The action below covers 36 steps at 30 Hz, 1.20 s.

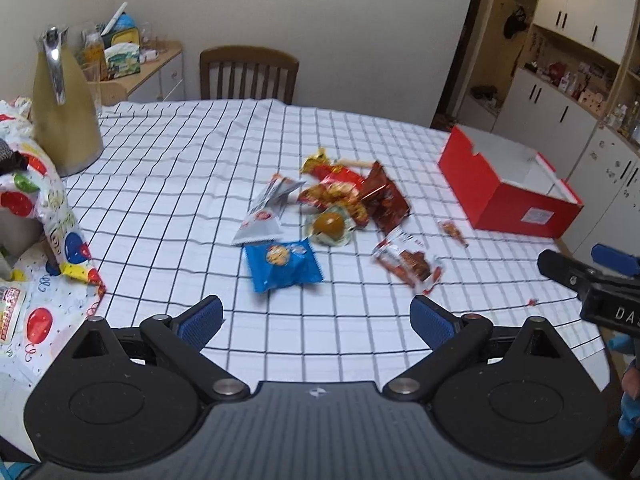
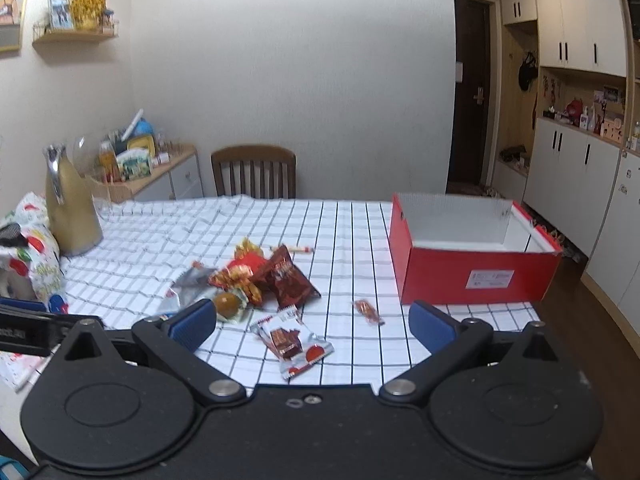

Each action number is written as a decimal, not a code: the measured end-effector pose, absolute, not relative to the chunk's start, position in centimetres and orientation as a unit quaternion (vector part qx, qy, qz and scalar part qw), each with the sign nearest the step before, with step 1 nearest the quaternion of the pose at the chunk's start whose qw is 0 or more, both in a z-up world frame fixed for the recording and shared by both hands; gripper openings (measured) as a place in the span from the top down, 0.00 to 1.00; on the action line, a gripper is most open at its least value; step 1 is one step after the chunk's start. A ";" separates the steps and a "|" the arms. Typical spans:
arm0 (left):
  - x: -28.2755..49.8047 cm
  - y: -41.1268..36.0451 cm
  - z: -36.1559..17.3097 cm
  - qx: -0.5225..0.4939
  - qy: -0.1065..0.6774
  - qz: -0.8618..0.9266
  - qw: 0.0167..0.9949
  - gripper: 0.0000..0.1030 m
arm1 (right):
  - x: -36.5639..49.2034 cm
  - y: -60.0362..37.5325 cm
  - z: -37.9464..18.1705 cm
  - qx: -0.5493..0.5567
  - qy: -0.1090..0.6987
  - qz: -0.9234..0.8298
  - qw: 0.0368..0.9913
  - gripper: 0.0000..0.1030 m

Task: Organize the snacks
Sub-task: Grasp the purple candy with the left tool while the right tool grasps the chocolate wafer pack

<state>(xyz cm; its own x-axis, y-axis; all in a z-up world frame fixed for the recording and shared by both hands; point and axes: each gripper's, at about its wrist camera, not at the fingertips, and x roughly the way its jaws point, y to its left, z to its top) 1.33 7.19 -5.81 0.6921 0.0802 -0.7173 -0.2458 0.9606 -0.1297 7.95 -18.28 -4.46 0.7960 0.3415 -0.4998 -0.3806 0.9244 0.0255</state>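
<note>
1. Left wrist view: left gripper (image 1: pixel 316 320) wide open, empty; right gripper (image 2: pixel 312 326) same.
2. Snack pile (image 1: pixel 340 200) at 12 o'clock, red box (image 1: pixel 508 184) at 2.
3. Nothing boxed yet; probably grab blue cookie pack (image 1: pixel 282 264) first.

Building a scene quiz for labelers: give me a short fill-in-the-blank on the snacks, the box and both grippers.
1. The red box holds ____ snacks.
2. The left gripper and the right gripper both have their jaws ____.
3. The cookie packet nearest the left gripper is coloured ____.
4. The snacks lie on a ____ tablecloth.

Missing words: no; open; blue; checked
</note>
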 end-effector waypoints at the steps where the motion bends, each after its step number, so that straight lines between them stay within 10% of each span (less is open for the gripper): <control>1: 1.5 7.6 -6.3 -0.107 0.388 0.090 0.911 0.02 | 8.3 -18.2 -4.8 -0.041 0.261 0.192 0.945 0.00; 22: 5.7 14.3 -14.6 -0.100 0.470 0.124 0.868 0.09 | 17.8 -13.6 -12.4 -0.124 0.345 0.253 0.895 0.05; 36: 8.2 17.1 -16.6 -0.015 0.518 0.032 0.855 0.59 | 22.5 -9.9 -16.2 -0.202 0.381 0.305 0.849 0.19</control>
<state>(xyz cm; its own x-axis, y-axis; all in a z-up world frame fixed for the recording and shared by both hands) 8.18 17.08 -16.57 0.4623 0.0383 -0.8859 -0.0704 0.9975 0.0064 22.55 -9.90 -16.21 0.5239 0.3639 -0.7701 -0.6718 0.7324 -0.1108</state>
